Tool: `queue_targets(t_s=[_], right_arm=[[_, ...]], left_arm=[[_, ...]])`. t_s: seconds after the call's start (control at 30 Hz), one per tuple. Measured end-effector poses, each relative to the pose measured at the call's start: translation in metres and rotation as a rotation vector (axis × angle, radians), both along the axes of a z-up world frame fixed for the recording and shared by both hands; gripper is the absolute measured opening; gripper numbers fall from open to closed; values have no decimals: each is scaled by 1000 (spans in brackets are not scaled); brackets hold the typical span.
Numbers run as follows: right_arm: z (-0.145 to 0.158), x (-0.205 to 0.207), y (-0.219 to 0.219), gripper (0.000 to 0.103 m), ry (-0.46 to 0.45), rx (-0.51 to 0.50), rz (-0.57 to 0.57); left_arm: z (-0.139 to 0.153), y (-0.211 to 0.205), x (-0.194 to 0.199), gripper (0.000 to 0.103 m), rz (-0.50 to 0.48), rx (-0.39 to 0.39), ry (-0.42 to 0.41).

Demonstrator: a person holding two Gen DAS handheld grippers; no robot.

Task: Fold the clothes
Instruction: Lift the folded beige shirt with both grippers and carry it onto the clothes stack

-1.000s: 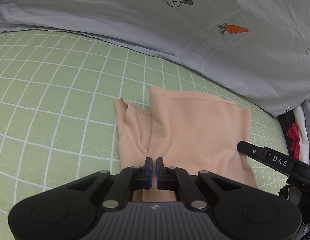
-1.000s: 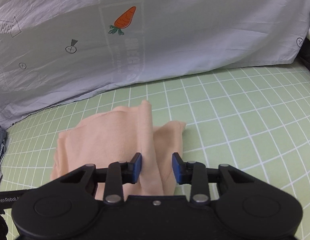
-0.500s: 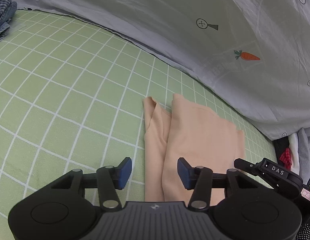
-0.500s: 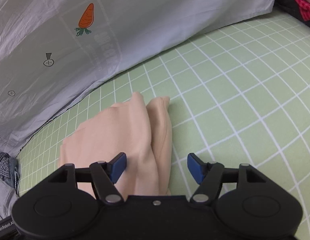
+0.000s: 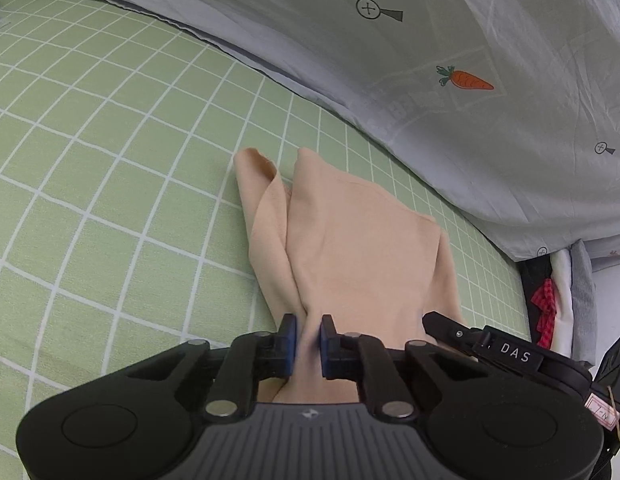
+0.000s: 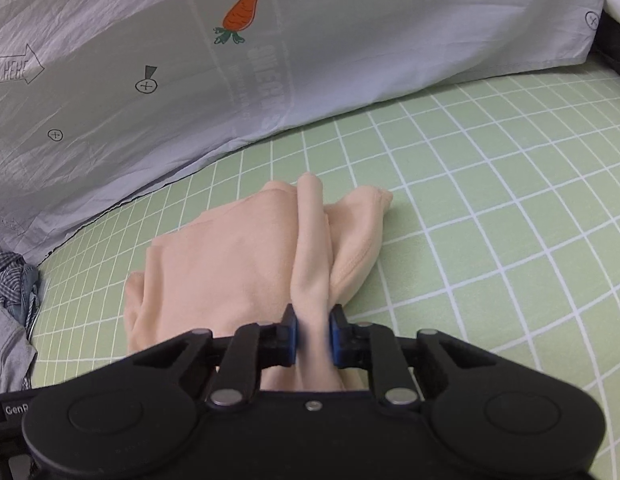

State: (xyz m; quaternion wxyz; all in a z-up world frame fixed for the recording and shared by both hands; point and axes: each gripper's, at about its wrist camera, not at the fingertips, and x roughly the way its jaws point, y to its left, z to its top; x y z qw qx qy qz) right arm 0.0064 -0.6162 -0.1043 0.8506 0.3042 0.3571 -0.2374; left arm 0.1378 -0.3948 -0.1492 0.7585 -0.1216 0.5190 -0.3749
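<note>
A peach garment lies partly folded on the green checked sheet. My left gripper is shut on a bunched ridge of its near edge. In the right wrist view the same garment shows with a raised fold running away from me. My right gripper is shut on that fold at the near end. The right gripper's body shows at the lower right of the left wrist view, close beside the garment.
A grey sheet with carrot prints hangs along the back. A pile of clothes with a red checked piece sits at the far right. Blue checked and grey clothes lie at the left edge.
Half a second ago both grippers were open over the garment. Now both have shut on folds of its near edge.
</note>
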Motion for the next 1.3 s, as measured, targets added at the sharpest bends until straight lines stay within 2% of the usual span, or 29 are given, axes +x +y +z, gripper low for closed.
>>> queue_targets(t_s=[0.13,0.37,0.57,0.73,0.87,0.97,1.1,1.17,1.3], right_arm=[[17,-32,9,15,-4,-38,-44],[48,-118,22,15,19,-122,-163],[64,-192,23,15,-27,-159,-263],[70,-253,1,15,-89,-151,-332],[71,-292,-38,15,-144,-171,-340],[80,-321,-86,15,-181,-204,-306],[101,-362,-158,15,-250,-227,-265],[116,-376,-193,15,-288,-272,-232],[147,-398,-270,14,-355,-310,-240]], left_arm=[[21,-9,-24,10,-77,-47,-32],[59,-37,-104,9,-268,-100,-84],[87,-66,-183,9,-413,-128,-132],[104,-95,-236,9,-459,-147,-174],[116,-137,-280,9,-455,-173,-211],[125,-178,-311,9,-405,-187,-234],[142,-239,-343,9,-349,-250,-253],[152,-270,-354,9,-328,-278,-274],[184,-339,-363,9,-318,-339,-330]])
